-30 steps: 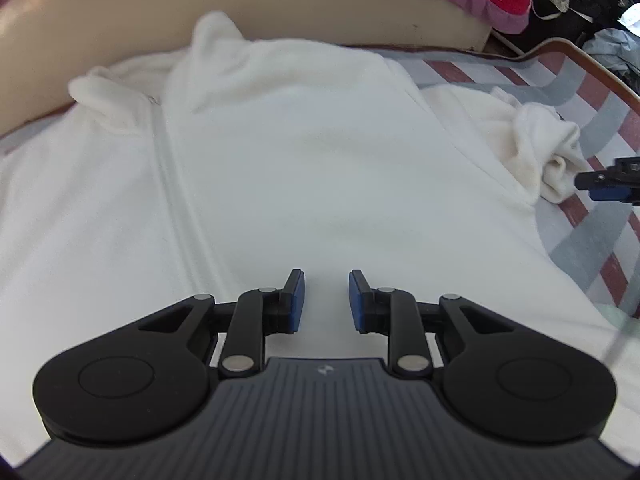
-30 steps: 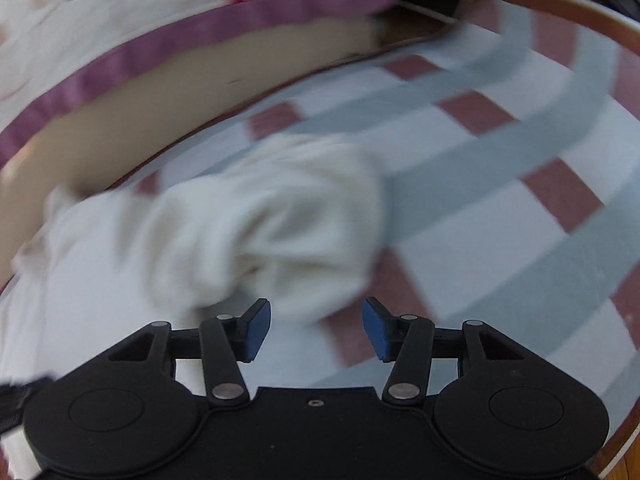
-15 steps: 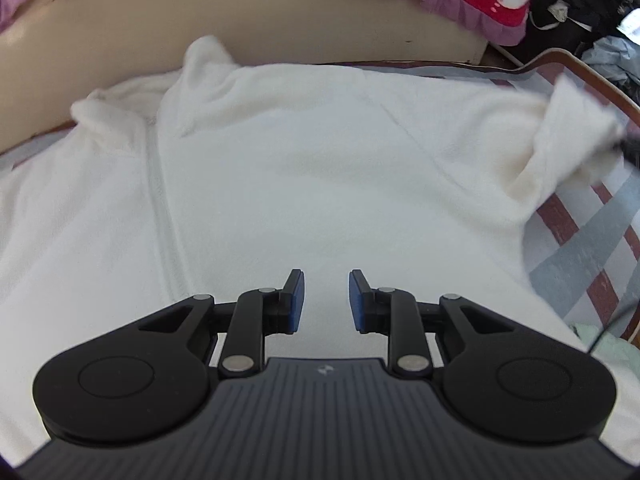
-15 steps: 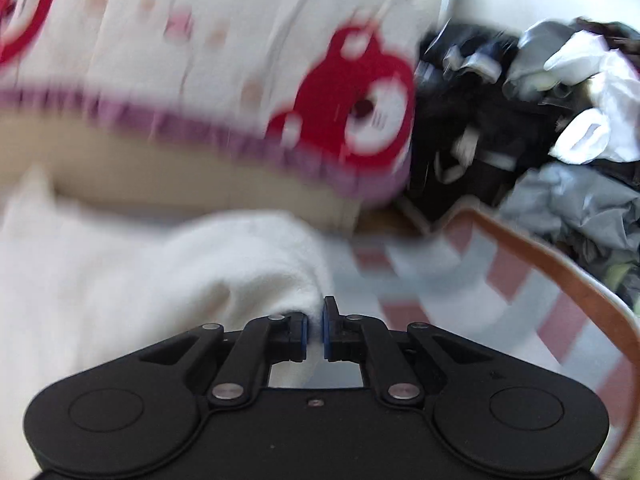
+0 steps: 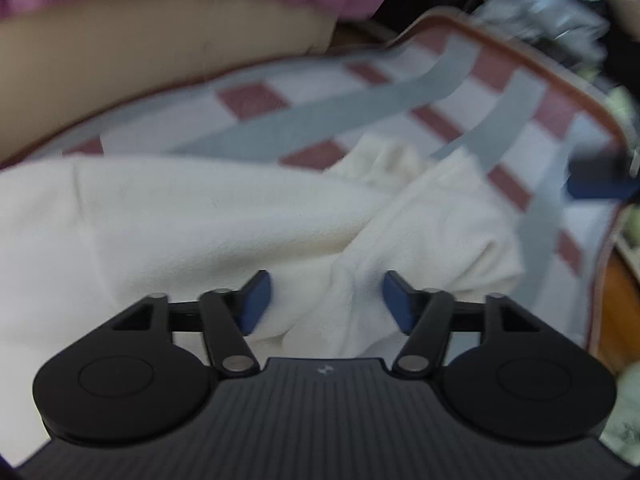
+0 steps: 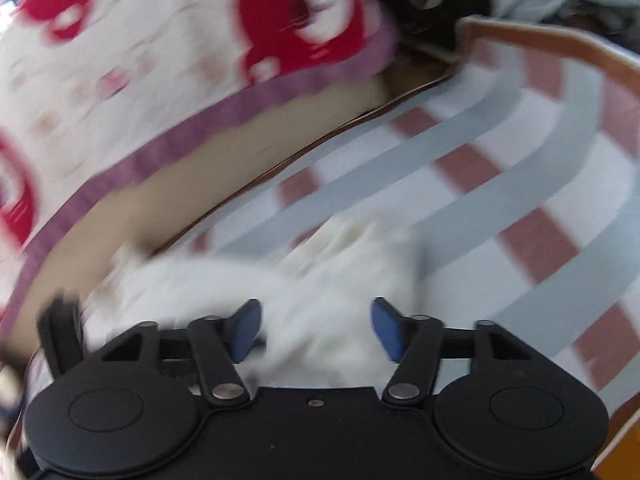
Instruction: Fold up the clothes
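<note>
White fleece garment [image 5: 208, 220]: spread over the striped mat [image 5: 452, 92]; its body runs out to the left of the left gripper, its bunched sleeve lies right of centre.
Left gripper [image 5: 326, 302]: jaws wide, holding nothing; a raised ridge of sleeve fleece sits in the gap between the blue pads [image 5: 256, 300].
Sleeve [image 5: 432, 216]: crumpled ahead and to the right of the left gripper, cuff end lumped at the far side, not laid flat on the body.
Right gripper [image 6: 316, 328]: jaws wide, empty; blurred white fleece directly ahead and under the gap. Its blue tip also shows at the far right of the left wrist view, just off the mat's edge.
Other gripper in right wrist view: dark finger low on the left, too blurred to read.
Background: red-and-white quilt [image 6: 168, 52] beyond both grippers, dark clothes pile at far right.
Risk 1: a close on this ridge may pinch two layers, so sleeve and body lift together and the fold drags askew.
Risk 2: both views are smeared by motion; a fast close could miss the fabric edge.
Risk 3: the lumped cuff may stay trapped under the fold and leave a bulge.
Change, left: half a second ago it had a narrow gap over the flat chest; now wide and over the sleeve.
Change, right: half a second ago clamped on the lifted sleeve; now released, sleeve dropped on the mat.
</note>
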A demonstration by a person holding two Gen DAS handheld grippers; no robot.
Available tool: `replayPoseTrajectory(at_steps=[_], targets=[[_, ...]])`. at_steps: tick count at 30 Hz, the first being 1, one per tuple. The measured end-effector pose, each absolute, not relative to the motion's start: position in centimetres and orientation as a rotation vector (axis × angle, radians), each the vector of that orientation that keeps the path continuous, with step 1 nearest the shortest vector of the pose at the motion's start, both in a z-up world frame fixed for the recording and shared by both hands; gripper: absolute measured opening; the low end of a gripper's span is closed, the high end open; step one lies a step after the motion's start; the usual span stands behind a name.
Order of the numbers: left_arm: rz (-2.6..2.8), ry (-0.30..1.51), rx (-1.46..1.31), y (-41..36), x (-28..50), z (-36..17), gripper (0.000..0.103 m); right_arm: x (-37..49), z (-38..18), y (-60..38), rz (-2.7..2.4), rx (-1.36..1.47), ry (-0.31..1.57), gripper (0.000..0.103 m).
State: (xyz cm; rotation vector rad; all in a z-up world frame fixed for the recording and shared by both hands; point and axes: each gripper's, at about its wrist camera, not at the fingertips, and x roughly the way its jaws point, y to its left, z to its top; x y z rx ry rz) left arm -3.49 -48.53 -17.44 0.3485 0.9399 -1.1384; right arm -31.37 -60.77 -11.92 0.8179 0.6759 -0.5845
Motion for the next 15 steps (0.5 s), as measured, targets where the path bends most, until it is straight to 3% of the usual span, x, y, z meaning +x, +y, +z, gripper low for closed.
replayPoseTrajectory(at_steps=[1,2,15], targets=[[-1.154,0.923,0.356,-48.5,-4.1,-17.7,0.042,-31.0,-12.1,-61.4,-0.614,0.836,0.689,0.073],[-1.185,0.913,0.357,-48.0,-4.7,-17.9,0.008,-30.7,-12.4,-62.0,-0.644,0.854,0.702,0.073],[-1.180,0.966,0.239,-38.1,-5.8,-17.1,0.007,-27.3,-14.9,-62.7,-0.625,0.977,0.708,0.073]])
